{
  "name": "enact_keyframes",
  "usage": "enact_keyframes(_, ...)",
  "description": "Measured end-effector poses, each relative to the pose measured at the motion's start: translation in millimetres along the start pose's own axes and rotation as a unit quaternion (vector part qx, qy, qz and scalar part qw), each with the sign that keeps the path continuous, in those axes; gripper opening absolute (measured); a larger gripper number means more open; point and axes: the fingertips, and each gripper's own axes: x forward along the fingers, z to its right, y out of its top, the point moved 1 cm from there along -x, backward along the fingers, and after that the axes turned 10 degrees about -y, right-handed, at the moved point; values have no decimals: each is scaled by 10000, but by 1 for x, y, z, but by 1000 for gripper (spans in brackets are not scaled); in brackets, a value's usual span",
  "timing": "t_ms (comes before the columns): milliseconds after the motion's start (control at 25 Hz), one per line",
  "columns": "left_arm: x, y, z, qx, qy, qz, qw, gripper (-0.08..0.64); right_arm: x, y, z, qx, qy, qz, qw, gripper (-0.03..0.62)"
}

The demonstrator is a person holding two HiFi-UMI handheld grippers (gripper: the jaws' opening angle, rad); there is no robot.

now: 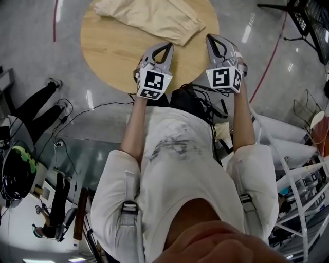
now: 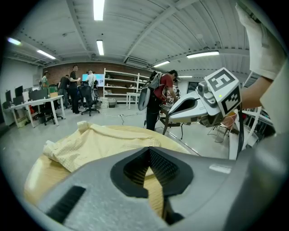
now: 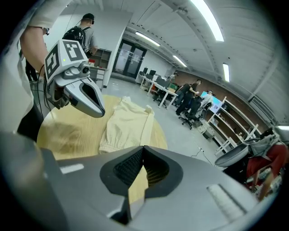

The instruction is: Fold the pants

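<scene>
Pale yellow pants (image 1: 149, 18) lie crumpled on the far part of a round wooden table (image 1: 110, 56). My left gripper (image 1: 168, 46) hovers over the table's near edge, jaws shut and empty, just short of the cuffed pant leg. My right gripper (image 1: 211, 37) is beside it at the table's right rim, also shut with nothing between its pads. The left gripper view has the pants (image 2: 99, 142) ahead of the closed jaws (image 2: 148, 150) and the right gripper (image 2: 183, 108) to the right. In the right gripper view the pants (image 3: 126, 122) lie beyond the shut jaws (image 3: 143, 148).
Black cables (image 1: 87, 110) trail on the grey floor near the table. Someone's dark-trousered legs (image 1: 36, 105) stand at the left. A black stand (image 1: 303, 15) is at the upper right. Desks, chairs and people (image 2: 72, 85) fill the background, and a person with a backpack (image 2: 158, 97) stands behind the table.
</scene>
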Motion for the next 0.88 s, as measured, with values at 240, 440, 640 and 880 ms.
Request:
enact_keyframes(240,15,-5,17,-170,53,-101,9998,22,8,-18,4,-236,278,-81,9993,25)
enact_keyframes(440,28,-18,5,-331,31,-239,9992,40,34,-24,-2,-284,487,-162,9983,29)
enact_keyframes(640,40,-33,-9,-369,-58,-367,9986,63,59,-28,-16,-329,682,-246,9968,35)
enact_keyframes(880,52,-42,-12,-458,-73,-501,9977,112,73,-38,-25,-434,972,-304,9939,72)
